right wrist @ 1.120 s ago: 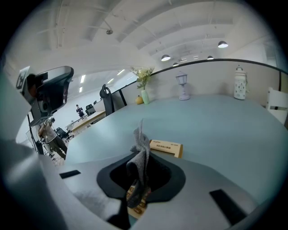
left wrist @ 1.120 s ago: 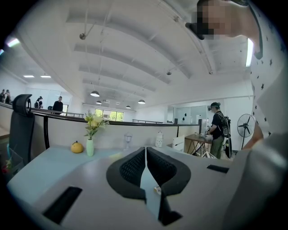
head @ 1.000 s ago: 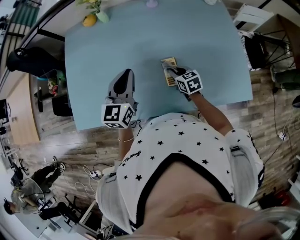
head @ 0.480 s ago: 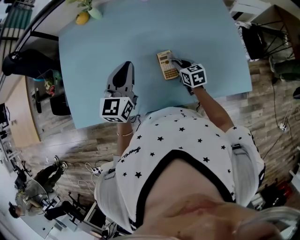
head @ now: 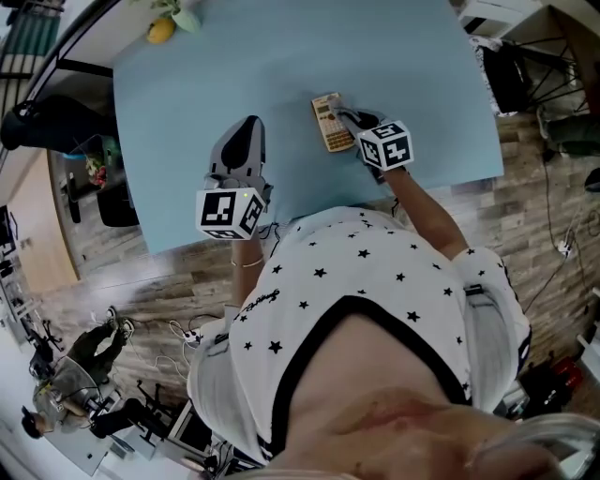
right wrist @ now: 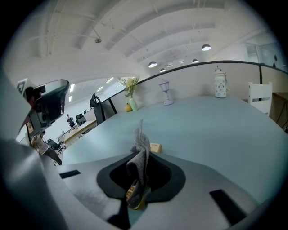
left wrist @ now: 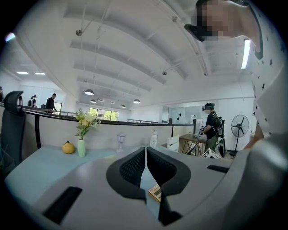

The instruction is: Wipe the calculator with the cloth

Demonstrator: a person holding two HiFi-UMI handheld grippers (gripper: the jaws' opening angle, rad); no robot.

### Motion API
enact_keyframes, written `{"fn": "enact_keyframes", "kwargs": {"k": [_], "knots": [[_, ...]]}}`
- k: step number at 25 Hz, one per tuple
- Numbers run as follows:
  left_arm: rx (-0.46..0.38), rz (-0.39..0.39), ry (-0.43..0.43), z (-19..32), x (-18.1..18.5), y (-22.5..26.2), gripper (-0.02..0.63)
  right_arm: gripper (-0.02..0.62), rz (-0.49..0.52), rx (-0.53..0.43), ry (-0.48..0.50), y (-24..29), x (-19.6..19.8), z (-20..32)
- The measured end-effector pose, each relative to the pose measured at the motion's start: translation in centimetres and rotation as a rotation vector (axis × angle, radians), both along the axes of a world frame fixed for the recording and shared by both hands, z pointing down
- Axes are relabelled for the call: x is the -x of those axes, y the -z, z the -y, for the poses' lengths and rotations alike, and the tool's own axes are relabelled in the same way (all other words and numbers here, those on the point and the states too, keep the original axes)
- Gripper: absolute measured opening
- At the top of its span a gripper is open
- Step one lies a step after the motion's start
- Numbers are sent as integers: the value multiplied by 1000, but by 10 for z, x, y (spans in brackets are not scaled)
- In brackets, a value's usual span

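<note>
The tan calculator lies flat on the light blue table. My right gripper sits at the calculator's right edge, shut on a grey cloth that stands up between the jaws. In the right gripper view the calculator shows under the cloth's lower end. My left gripper rests near the table's front edge, left of the calculator, and is shut with nothing in it. A corner of the calculator peeks below its jaws.
A vase with flowers and a yellow fruit stand at the table's far left corner. A small lantern and a white jar stand along the far edge. Chairs and desks surround the table.
The right gripper with the cloth has slid off the calculator's top to its right edge, so more of the calculator shows. The left gripper has stayed put.
</note>
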State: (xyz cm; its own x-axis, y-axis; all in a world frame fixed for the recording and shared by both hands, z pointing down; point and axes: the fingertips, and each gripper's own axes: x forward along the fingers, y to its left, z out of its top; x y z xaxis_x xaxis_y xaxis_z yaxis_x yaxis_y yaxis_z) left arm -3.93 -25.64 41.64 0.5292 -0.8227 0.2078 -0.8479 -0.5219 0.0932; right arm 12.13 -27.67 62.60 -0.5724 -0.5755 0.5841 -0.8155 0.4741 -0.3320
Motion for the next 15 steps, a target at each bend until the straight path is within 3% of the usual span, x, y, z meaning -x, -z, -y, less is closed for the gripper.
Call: {"fn": "enact_keyframes", "kwargs": {"k": [10,15], "knots": [[1,-5,-8,-3,2,-1,35,40,33,27,169,0,58,-48],[7,-4,-9,-5,4,-2,35,40,28,58,191,-10,64,-61]]}}
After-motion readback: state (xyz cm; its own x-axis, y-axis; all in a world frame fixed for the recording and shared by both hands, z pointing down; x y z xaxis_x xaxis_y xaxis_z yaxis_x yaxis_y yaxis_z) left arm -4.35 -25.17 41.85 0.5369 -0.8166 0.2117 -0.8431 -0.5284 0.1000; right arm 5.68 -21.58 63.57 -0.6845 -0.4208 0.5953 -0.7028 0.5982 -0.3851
